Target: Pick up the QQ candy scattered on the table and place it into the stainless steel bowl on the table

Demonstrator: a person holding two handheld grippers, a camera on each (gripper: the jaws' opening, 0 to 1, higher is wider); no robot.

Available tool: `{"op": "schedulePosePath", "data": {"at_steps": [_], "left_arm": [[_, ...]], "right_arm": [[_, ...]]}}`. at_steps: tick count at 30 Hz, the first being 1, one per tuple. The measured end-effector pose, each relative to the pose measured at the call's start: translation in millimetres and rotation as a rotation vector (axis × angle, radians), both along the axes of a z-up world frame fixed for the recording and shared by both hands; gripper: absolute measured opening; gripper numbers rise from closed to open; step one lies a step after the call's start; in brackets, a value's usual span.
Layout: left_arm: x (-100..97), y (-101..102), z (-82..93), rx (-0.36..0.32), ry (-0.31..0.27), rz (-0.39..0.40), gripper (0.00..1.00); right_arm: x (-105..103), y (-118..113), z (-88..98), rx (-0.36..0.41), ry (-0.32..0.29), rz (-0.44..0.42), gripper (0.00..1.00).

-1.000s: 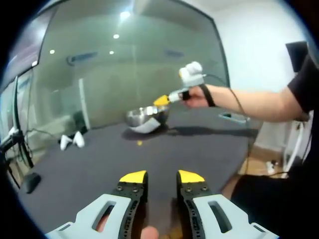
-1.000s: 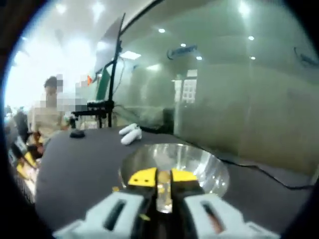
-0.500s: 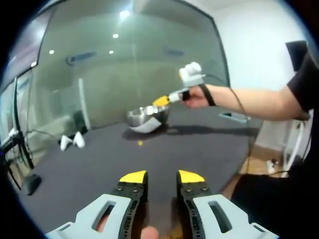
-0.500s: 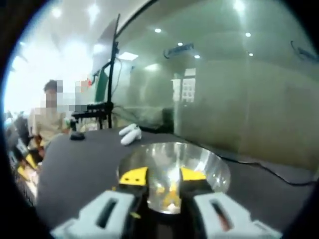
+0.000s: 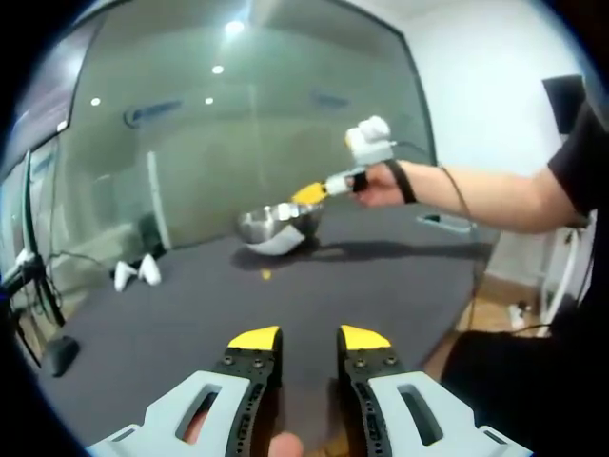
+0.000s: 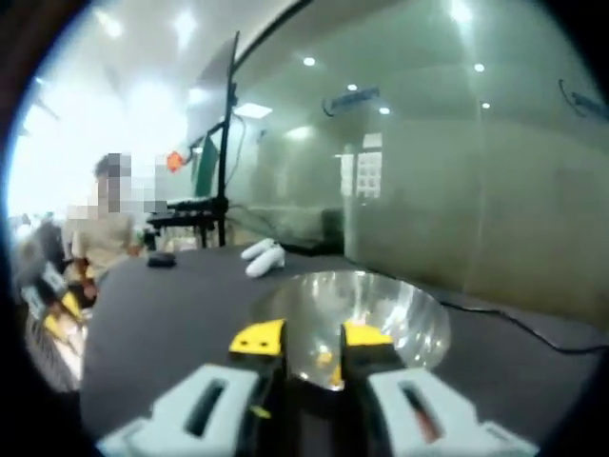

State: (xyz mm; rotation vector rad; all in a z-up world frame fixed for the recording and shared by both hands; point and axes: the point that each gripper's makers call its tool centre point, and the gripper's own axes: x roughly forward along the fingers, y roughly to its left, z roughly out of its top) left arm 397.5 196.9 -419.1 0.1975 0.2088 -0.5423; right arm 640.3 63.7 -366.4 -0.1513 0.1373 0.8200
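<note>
Hovering above the stainless steel bowl (image 6: 357, 319), the right tongs (image 6: 312, 338) stand released, their yellow-tipped jaws parted with nothing between them. Through the gap, small yellow QQ candies (image 6: 326, 358) show inside the bowl, resting against its shiny inner wall. The bowl sits on the dark grey counter (image 6: 162, 314). Beyond the bowl, two white controllers (image 6: 264, 255) lie on the counter, and a black cable (image 6: 519, 324) runs along the counter past the bowl's right side.

From the left gripper view, the left tongs (image 5: 308, 339) are released too, jaws apart and empty, held over the counter's near part, well apart from the bowl (image 5: 278, 225). One small yellow candy (image 5: 265, 274) lies on the counter just in front of the bowl. The person's hand (image 5: 379, 184) holds the right tongs (image 5: 306, 193) at the bowl's upper rim.
</note>
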Motion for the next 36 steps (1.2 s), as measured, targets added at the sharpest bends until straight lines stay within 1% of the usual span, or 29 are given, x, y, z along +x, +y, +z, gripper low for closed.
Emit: {"op": "schedulePosePath", "data": {"at_steps": [2, 4, 7, 10, 12, 15, 18, 20, 23, 26, 29, 36], "left_arm": [[0.5, 0, 1.5, -0.002, -0.004, 0.003, 0.25], [0.2, -1, 2.5, -0.008, -0.006, 0.003, 0.25], [-1.9, -4, 1.9, -0.008, -0.009, -0.007, 0.25], [-2.1, -6, -1.3, -0.007, -0.006, -0.015, 0.25], [-0.8, -5, -2.4, -0.009, -0.004, -0.013, 0.25], [1.0, -7, 0.5, -0.010, -0.017, -0.008, 0.25], [0.8, -8, 4.6, -0.022, -0.024, -0.011, 0.25], [0.5, -8, 4.6, -0.016, -0.025, -0.011, 0.25], [0.7, -3, 3.7, -0.018, -0.021, 0.003, 0.25], [-0.1, 0, 3.2, -0.018, -0.020, 0.017, 0.25], [-1.4, 2, 3.9, -0.019, -0.021, 0.015, 0.25], [-1.3, 9, 4.6, -0.020, -0.024, 0.033, 0.25]], "right_arm": [[3, -4, 0.1, 0.002, -0.004, 0.011, 0.22], [-5, -7, -2.5, 0.000, -0.011, 0.029, 0.22], [-13, -12, -10.9, -0.029, -0.020, 0.064, 0.22], [-24, -19, -26.3, -0.053, -0.001, 0.079, 0.22], [-34, -20, -35.3, -0.060, 0.013, 0.086, 0.22], [-38, -19, -46.3, -0.056, 0.038, 0.086, 0.22], [-43, -14, -55.2, -0.060, 0.052, 0.108, 0.22], [-45, -9, -60.0, -0.066, 0.056, 0.124, 0.22], [-48, 0, -69.4, -0.080, 0.074, 0.154, 0.22], [-51, 9, -74.1, -0.088, 0.079, 0.174, 0.22], [-60, 23, -78.0, -0.096, 0.084, 0.198, 0.22], [-62, 46, -97.3, -0.140, 0.116, 0.230, 0.22]]}}
